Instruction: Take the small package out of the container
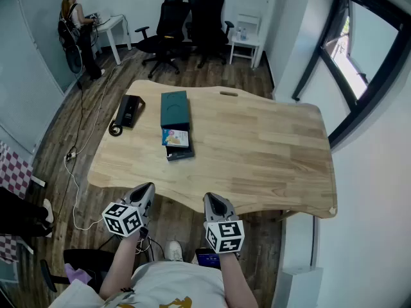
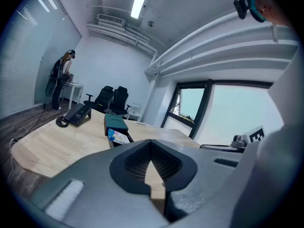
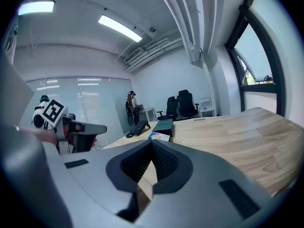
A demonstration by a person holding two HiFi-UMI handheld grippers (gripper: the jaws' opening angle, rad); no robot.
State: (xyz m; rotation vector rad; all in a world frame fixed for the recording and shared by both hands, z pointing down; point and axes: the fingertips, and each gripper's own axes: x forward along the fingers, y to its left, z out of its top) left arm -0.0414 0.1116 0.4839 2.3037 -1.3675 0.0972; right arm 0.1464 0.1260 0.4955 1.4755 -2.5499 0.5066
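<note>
Small package (image 1: 176, 137), brightly printed, lies in the dark container (image 1: 182, 154) well ahead of both claws and roughly on the line between them, so either one could go for it. Just past it, farther from the claws, sits the teal cover (image 1: 174, 109). With the cover off to that side, the package's top face is bare, which we judge suits a grasp from above.

We hold the left claw (image 1: 146, 191) and the right claw (image 1: 212, 201) side by side at the near edge of the table (image 1: 270, 153), pointing across it. Each has its jaws pressed together with nothing between them. We read this as a ready stance, with the reach not yet begun; one claw must spread its jaws before closing in. A black device (image 1: 130, 111) with a cable lies ahead and left of the left claw, clear of the likely path.
</note>
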